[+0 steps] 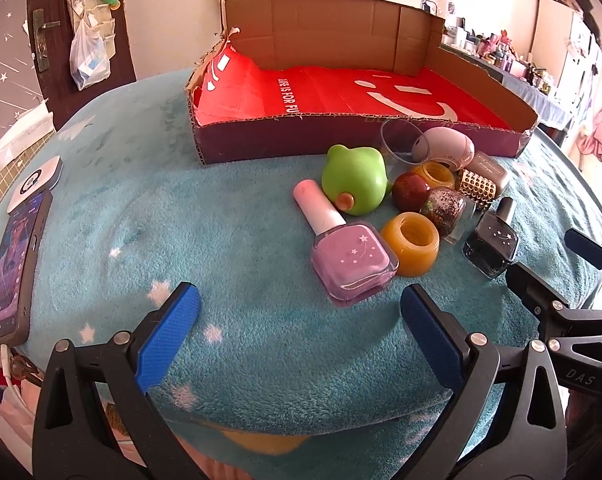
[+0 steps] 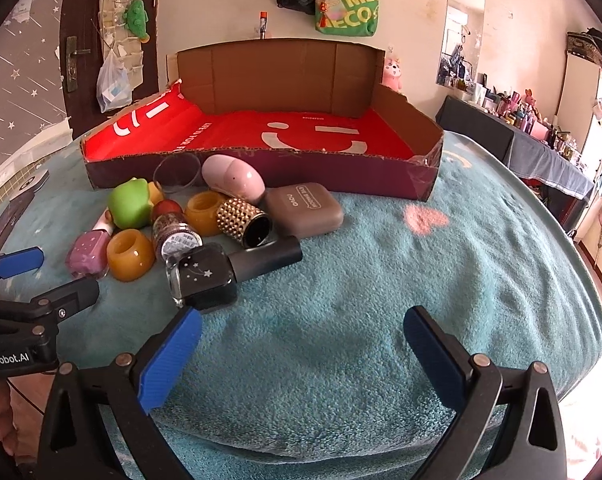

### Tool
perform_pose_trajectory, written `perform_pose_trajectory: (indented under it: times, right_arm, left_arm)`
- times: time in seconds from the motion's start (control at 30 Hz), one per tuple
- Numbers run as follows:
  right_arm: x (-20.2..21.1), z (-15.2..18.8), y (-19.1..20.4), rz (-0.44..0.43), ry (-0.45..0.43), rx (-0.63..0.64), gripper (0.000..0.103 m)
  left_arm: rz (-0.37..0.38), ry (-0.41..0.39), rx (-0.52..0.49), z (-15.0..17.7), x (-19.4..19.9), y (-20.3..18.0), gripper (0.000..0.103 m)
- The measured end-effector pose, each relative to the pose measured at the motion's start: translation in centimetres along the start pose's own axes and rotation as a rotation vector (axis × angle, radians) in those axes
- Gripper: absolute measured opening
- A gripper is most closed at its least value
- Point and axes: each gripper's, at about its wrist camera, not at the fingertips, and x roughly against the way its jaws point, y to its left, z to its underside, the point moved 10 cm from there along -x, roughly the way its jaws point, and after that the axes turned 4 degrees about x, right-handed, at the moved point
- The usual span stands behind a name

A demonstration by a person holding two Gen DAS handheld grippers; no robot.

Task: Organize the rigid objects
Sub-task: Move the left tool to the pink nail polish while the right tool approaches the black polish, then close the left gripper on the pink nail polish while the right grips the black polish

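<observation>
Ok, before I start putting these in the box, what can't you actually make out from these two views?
- Cardboard box floor, near strip: both views, hidden behind its own front wall.
- Green frog toy: right wrist view; it covers most of the pink polish bottle's cap.
- Phone screen: left wrist view, too steeply angled and distorted to read.

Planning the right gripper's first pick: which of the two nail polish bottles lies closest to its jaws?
The black nail polish bottle, with its dark cap, lies just ahead of the right gripper. The pink nail polish bottle lies farther left, before the left gripper.
</observation>
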Motion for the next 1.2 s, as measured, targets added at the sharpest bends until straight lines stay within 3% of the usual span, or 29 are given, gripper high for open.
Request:
perform_pose_trajectory:
  times: [0.13,0.37,0.67,0.87,1.0,1.13,1.2]
  right_arm:
    - [-0.2,0.0,-0.5,0.022,0.008,-0.001,0.103]
    - [-0.4,0.2,1.7,-0.083,0.028,-0.002,0.103]
    - [-1.1,-2.0,2.2,-0.067,-0.015,0.009,0.103]
    - [-1.8,-1.5,1.8,-0.078,0.011,0.000,0.103]
    - [-1.1,-0.5,0.1,-0.041,0.012,-0.017,0.103]
    - [0.2,0.9,-3.6,0.058,0.005,-0.082,0.103]
    - [0.6,1.2,-4.3,0.049,0.005,-0.115,0.103]
  left_arm:
    - [-0.029,0.000,-0.012,-0.5,-0.6,0.0,0.102]
    - [-0.020,0.007,0.009,-0.9,-1.0,0.3,0.102]
    - [-0.036,0.013,0.042,-1.5,-1.5,0.7,0.100]
    - [-0.038,0.013,0.023,-1.5,-1.6,0.8,0.100]
    - [-0.059,0.015,0.031,-1.0,-1.0,2.3,0.101]
    - [-0.096,0.018,0.094,-0.4,-0.4,4.9,0.101]
    - [-0.087,0.017,0.110,-0.4,-0.3,4.9,0.096]
